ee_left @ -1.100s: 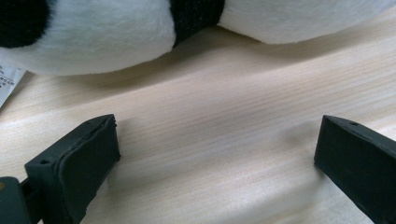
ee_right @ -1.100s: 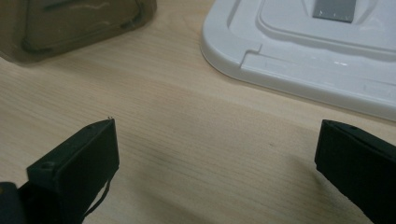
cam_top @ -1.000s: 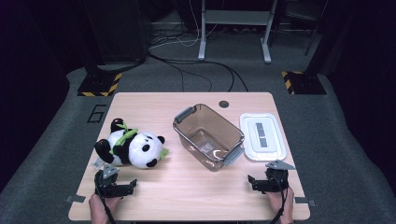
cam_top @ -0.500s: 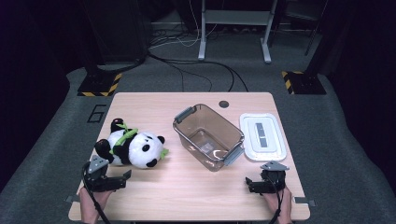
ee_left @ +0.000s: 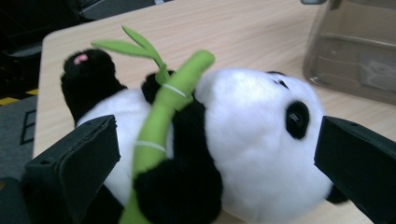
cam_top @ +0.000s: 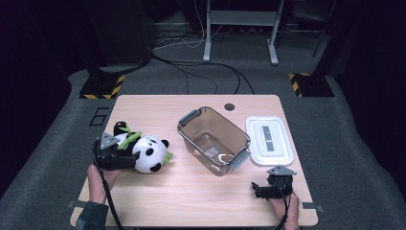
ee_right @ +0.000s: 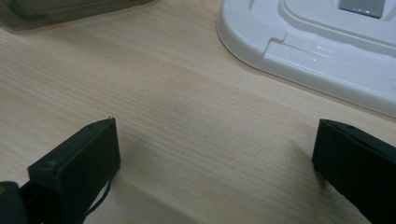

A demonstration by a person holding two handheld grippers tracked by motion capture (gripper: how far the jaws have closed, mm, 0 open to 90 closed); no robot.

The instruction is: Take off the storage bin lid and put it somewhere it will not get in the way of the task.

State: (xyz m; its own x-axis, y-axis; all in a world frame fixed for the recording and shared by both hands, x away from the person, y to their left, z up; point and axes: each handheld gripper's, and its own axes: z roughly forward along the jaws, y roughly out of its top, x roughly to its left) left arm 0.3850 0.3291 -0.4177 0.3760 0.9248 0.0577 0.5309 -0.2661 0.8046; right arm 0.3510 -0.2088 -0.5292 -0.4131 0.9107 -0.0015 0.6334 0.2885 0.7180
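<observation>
At the table's left side: the panda toy (cam_top: 146, 154) lies on its side on the table (cam_top: 191, 201), a green bamboo stalk (ee_left: 161, 126) across its chest.
Left gripper (ee_left: 217, 154): spread wide, one jaw on either side of the panda, at its body and at its head; neither jaw looks to be pressing the plush yet.
Right gripper (ee_right: 215, 154): spread apart too, grasping nothing, low over bare wood near the front right edge.
Step in hand: judged as the reach for the panda, with the grasp not yet made.
Next move calls for: closing the left jaws evenly on the soft body, firmly enough that the plush does not slip out, then lifting it clear of the wood.
Likely goal: the clear bin (cam_top: 214, 141), open and seemingly empty, standing mid-table to the panda's right.
Other things: a white lid (cam_top: 268, 140) lying flat beside the bin on its right, just beyond the right gripper.
In the way: little; the bamboo stalk and leaves could snag a jaw, and the bin's near rim must be cleared.
</observation>
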